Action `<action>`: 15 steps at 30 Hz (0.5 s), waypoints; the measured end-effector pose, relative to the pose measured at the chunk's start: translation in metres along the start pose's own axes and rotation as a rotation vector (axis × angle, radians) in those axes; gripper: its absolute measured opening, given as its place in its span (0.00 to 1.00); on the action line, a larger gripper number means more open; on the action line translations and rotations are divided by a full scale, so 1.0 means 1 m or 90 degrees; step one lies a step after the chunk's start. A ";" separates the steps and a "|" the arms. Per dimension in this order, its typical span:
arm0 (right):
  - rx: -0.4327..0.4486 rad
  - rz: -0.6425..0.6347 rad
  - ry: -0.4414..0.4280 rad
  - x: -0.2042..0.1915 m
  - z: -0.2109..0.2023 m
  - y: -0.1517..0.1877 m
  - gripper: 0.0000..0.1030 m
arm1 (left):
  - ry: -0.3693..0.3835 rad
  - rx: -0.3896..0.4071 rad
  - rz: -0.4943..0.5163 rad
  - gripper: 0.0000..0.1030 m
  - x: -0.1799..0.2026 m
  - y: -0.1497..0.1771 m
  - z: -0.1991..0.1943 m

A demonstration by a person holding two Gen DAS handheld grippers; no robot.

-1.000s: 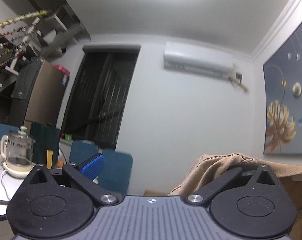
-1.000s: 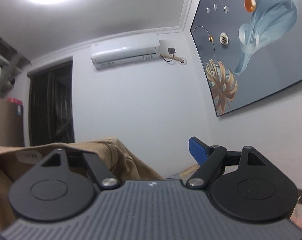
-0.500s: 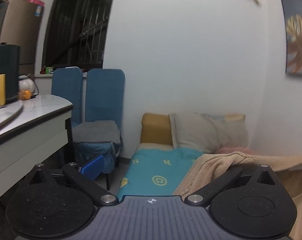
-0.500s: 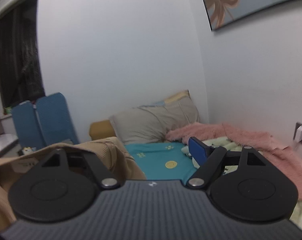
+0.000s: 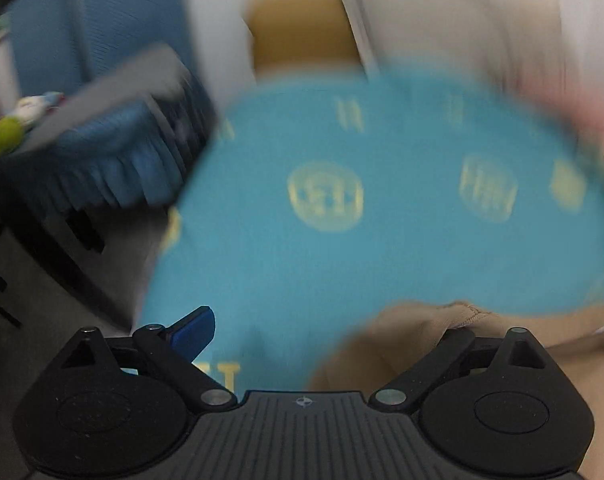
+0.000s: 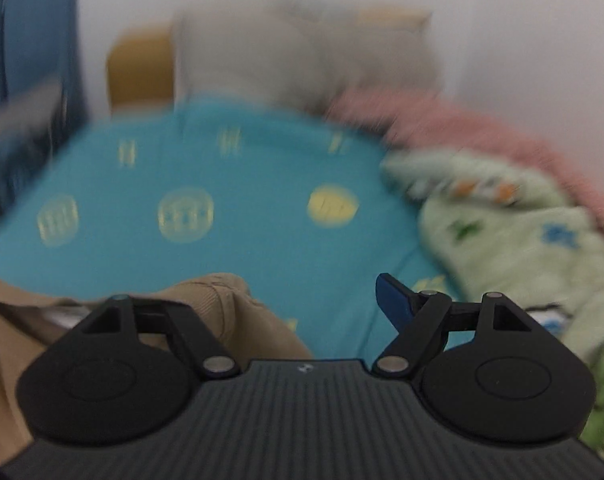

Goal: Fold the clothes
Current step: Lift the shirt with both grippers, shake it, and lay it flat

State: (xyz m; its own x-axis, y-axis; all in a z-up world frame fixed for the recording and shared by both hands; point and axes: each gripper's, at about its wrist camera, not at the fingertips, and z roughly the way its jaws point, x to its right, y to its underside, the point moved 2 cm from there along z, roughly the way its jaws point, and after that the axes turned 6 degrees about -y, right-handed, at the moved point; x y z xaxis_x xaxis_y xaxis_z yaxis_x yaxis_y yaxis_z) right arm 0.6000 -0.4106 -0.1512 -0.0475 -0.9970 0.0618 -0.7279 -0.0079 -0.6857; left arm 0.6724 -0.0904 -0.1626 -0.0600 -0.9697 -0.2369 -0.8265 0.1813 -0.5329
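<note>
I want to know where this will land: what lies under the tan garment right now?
Below the tan garment is a teal bedsheet with yellow motifs. The part of the sheet directly beneath the cloth is covered, so anything lying there cannot be seen.

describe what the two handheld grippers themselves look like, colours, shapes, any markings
Both look alike. The left gripper and right gripper each have a dark grey ribbed body bearing a small round white crosshair mark, two black rounded plates with embossed circles, black link arms on silver pivots, and a blue finger pad. No cables show.
</note>
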 end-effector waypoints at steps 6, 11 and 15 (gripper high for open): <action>-0.195 -0.075 -0.132 -0.016 0.048 0.010 0.76 | 0.034 -0.102 0.198 0.97 0.029 -0.001 0.031; -0.149 0.028 -0.224 -0.010 0.027 0.001 0.76 | 0.141 -0.038 0.119 1.00 0.012 -0.010 -0.010; -0.039 0.091 -0.204 -0.009 -0.022 0.012 0.76 | 0.142 0.061 0.028 1.00 -0.013 0.016 -0.061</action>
State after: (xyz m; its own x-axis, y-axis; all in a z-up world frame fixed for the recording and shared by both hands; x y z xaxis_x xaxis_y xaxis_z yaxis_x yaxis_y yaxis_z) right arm 0.5764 -0.3998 -0.1442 0.0586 -0.9613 -0.2693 -0.7694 0.1284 -0.6257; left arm 0.6257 -0.0855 -0.1182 -0.2250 -0.9709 -0.0817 -0.7643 0.2279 -0.6032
